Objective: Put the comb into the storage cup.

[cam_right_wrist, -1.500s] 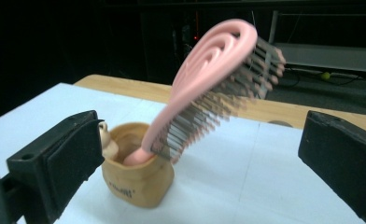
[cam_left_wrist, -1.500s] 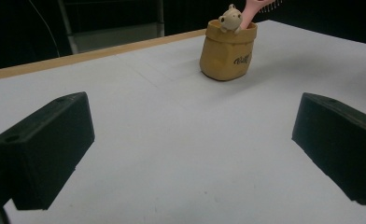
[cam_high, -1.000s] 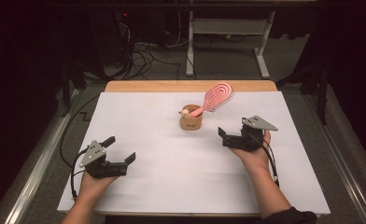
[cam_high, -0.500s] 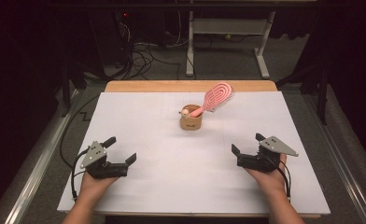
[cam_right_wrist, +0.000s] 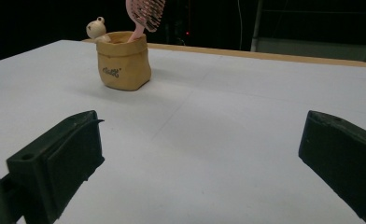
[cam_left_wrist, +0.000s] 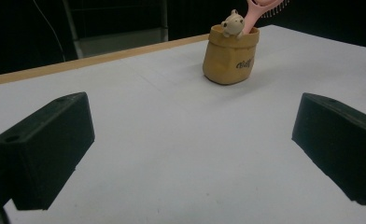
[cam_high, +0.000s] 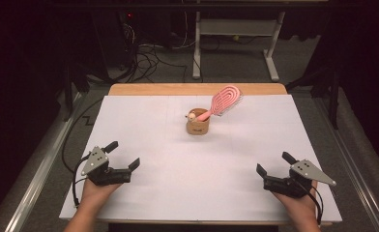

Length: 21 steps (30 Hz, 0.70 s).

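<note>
— Any writing on the tan pot [cam_high: 197, 127]?
— Dark script on its side, too small to read.
— And the pink hairbrush [cam_high: 221, 103]?
— It stood handle-down in the pot at the table's [cam_high: 178, 193] far middle, leaning with its head up toward the far right.
— The grippers?
— The left gripper [cam_high: 123, 156] and right gripper [cam_high: 274, 163] rested low at the near corners, jaws spread wide and empty, angled inward toward the pot.

We identify a lab recording bay: a white-covered table [cam_high: 144, 121], loose cables [cam_high: 149, 55] on grey carpet, a metal desk frame [cam_high: 236, 43], dark surroundings.
</note>
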### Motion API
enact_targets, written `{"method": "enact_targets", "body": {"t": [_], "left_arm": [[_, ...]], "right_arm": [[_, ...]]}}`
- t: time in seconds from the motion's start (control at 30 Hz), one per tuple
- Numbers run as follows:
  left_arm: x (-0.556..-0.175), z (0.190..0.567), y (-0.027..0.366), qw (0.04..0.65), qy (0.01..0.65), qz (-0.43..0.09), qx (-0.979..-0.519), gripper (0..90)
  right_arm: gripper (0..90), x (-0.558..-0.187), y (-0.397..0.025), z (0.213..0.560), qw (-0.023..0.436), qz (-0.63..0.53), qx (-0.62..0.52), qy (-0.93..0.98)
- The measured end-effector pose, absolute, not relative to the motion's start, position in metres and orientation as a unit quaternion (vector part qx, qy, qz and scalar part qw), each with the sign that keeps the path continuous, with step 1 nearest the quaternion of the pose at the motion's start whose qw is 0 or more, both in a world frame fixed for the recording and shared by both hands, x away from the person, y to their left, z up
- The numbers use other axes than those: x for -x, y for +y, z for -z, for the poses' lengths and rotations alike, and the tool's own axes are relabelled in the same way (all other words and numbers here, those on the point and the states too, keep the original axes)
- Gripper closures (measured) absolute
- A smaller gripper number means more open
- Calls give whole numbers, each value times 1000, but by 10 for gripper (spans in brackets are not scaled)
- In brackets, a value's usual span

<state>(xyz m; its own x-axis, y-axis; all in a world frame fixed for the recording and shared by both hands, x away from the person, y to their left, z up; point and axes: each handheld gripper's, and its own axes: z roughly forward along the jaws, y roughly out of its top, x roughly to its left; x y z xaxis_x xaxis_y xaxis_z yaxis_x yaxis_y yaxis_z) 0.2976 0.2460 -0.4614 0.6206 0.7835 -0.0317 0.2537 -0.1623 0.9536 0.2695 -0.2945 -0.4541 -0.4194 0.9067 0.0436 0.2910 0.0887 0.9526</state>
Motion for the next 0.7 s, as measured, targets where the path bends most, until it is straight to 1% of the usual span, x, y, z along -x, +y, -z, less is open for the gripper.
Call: {"method": "enact_targets", "body": {"t": [0.2,0.37,0.7], "left_arm": [[-297,461,241,535,357,-244,-726,0],[-295,461,237,534,352,-244,-729,0],[-296,463,235,533,352,-239,-731,0]], "right_arm": [[3,-254,-309,455,314,-517,-443,662],[3,-257,-308,453,321,-520,-442,656],[3,-259,-307,457,320,-512,-446,660]]}}
